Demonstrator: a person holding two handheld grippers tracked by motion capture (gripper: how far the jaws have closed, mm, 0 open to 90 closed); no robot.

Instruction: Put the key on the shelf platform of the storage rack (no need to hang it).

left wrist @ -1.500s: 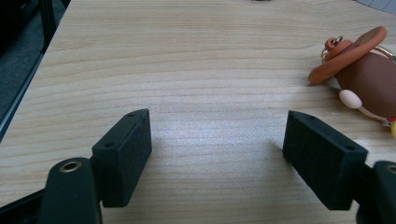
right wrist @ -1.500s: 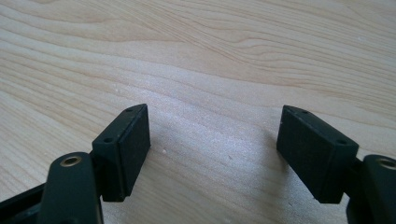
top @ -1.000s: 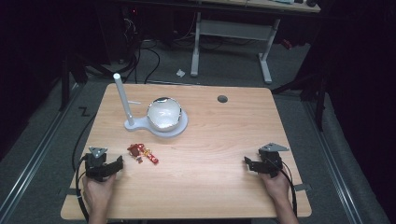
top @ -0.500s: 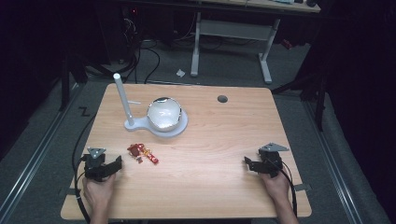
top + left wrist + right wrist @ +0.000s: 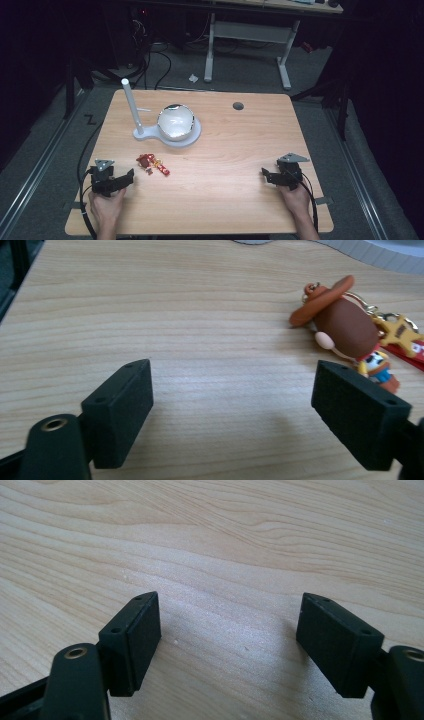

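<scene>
While both hands are resting low on the light wooden table [image 5: 225, 150], the left gripper [image 5: 131, 174] and right gripper [image 5: 263, 173] are holding their jaws wide, gripping nothing. The cowboy keychain [image 5: 152, 163] is lying at the left gripper's 2 o'clock, near it. Dark grey flooring is surrounding the table.

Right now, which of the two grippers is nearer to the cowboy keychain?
The left gripper. The cowboy keychain lies just beyond its open jaws; the right gripper rests far across the table.
</scene>
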